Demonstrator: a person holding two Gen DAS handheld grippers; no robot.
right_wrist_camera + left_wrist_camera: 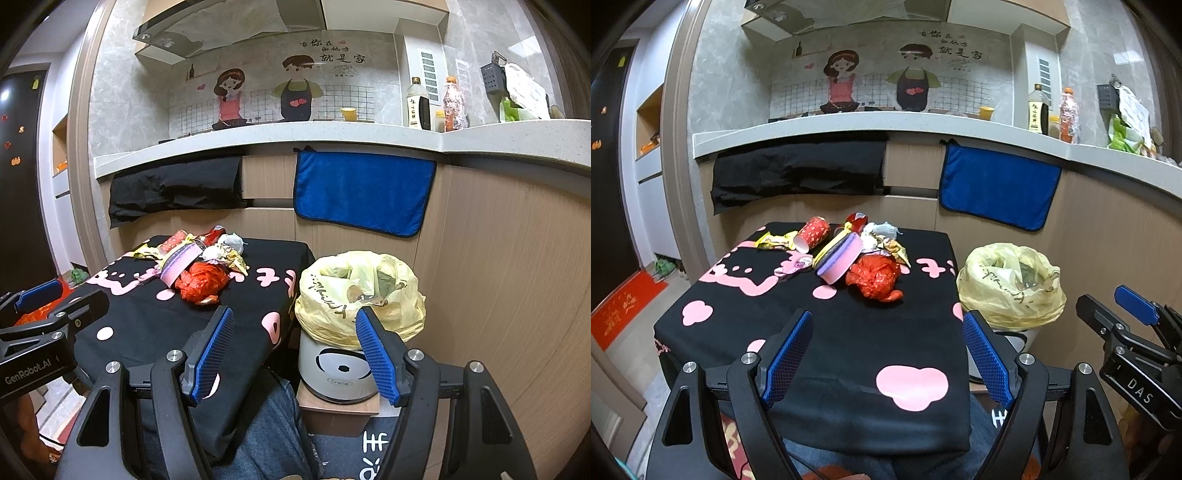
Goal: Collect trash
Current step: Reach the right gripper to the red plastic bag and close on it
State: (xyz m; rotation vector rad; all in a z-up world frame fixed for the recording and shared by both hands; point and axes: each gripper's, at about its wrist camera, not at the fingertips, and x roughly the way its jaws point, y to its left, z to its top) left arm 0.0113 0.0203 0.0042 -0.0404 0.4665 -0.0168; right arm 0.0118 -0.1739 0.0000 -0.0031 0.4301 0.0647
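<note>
Blue towel (997,188) and black cloth (798,171) are seen hung on the cabinet front under the counter (812,127); nothing is seen btwn grippers and pile. Trash pile (849,254) is heaped at the table's (812,332) far end: red crumpled bag (875,277) nearest, pink sponge (840,260) w/ long axis tilted up-right, red paper cup (812,232) lying on its side, mouth toward near-left. Yellow-lined bin (354,295) is placed just right of table. Left gripper (886,354) and right gripper (295,350) are held wide open, nothing gripped
</note>
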